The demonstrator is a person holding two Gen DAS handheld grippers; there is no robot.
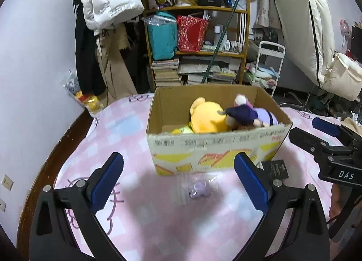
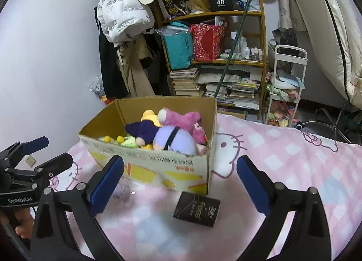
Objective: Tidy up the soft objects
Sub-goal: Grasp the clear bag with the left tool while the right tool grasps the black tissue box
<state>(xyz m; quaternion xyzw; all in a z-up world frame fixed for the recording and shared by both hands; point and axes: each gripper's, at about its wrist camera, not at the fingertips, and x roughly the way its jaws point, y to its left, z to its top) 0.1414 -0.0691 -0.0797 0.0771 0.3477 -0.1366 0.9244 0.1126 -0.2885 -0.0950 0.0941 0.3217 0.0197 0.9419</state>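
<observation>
An open cardboard box [image 1: 203,147] [image 2: 158,163] stands on the pink cartoon-cat bedsheet [image 2: 282,159]. Inside lie a yellow plush [image 1: 206,116], a dark purple and lavender plush [image 2: 174,141] and a pink plush [image 2: 181,119]. A small purple soft item in a clear bag [image 1: 199,189] [image 2: 122,192] rests on the sheet just in front of the box. My left gripper [image 1: 179,159] hovers open in front of the box, with nothing between its pads. To the right of it my right gripper [image 2: 180,159] is also open and holds nothing. Each gripper appears in the other's view [image 1: 305,127] [image 2: 56,149].
A black packet [image 2: 196,209] lies on the sheet by the box's near right corner. Behind the bed stand a crowded wooden bookshelf [image 1: 196,50], hanging coats [image 1: 108,7] and a white trolley [image 2: 287,84]. A bag with a yellow toy [image 1: 88,100] sits on the floor at the left.
</observation>
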